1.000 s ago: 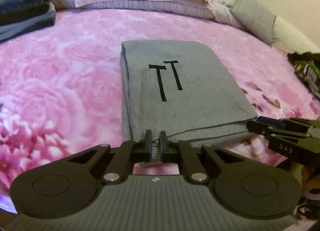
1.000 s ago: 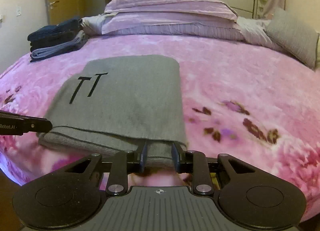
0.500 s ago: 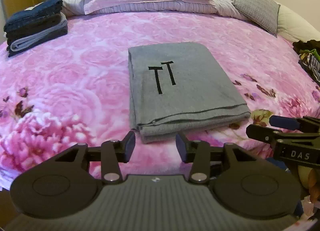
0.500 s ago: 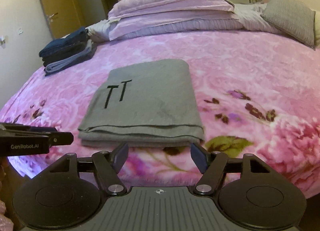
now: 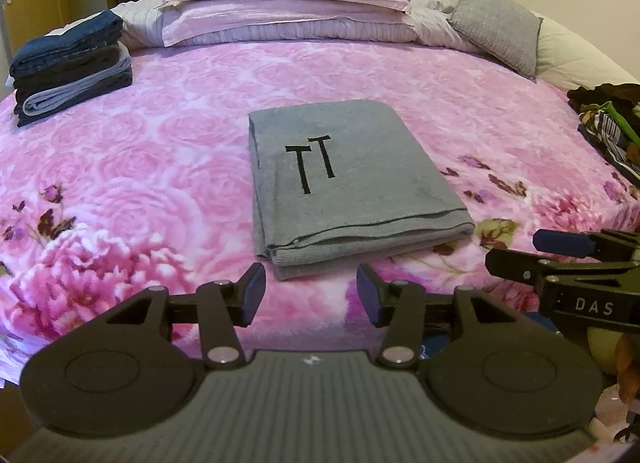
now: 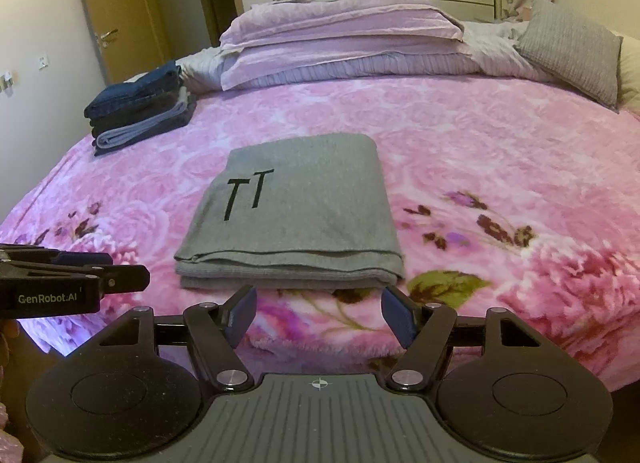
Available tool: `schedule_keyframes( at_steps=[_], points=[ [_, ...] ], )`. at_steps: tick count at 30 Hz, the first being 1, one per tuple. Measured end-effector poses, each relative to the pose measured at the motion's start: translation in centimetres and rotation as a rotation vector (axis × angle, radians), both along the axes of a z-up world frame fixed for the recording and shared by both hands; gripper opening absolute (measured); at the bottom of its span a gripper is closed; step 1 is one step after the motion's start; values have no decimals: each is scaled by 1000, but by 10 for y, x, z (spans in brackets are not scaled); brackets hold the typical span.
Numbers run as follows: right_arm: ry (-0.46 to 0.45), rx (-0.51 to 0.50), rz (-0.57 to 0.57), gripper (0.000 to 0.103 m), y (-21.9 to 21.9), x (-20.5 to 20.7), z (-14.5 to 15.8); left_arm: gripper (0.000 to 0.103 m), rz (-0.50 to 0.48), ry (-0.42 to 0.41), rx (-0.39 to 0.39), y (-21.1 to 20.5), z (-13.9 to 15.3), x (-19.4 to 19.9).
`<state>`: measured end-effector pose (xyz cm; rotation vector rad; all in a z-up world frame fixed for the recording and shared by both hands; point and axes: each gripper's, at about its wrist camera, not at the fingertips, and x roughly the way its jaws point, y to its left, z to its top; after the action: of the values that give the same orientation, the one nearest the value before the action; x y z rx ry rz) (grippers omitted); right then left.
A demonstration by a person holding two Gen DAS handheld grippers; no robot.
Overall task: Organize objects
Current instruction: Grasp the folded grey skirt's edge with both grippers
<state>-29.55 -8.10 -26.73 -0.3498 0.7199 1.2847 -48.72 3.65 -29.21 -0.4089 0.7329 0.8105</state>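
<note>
The folded grey towel [image 5: 352, 183] marked "TT" is seen lying flat on the pink floral bedspread [image 5: 160, 167], just beyond both grippers. The left gripper [image 5: 310, 295] is being opened, nothing between its fingers. The right gripper [image 6: 320, 315] is held spread wide, empty. Folded jeans [image 6: 140, 107] are stacked far left.

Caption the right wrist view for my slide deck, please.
Right gripper open and empty above the folded grey garment on the pink floral bedspread.
</note>
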Motion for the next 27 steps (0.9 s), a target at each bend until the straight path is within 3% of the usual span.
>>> schedule_keyframes(
  at_steps=[11, 16, 19, 27],
  points=[
    [-21, -20, -13, 66, 8, -3, 3, 47, -4, -28, -21, 14, -4, -7],
    [-7, -40, -33, 66, 18, 11, -4, 47, 30, -117, -51, 46, -9, -21],
    [21, -35, -46, 66, 24, 27, -8, 49, 51, -184, -111, 73, -16, -28],
    [201, -2, -85, 66, 57, 85, -28, 64, 124, -346, -391, 152, -62, -31]
  ],
)
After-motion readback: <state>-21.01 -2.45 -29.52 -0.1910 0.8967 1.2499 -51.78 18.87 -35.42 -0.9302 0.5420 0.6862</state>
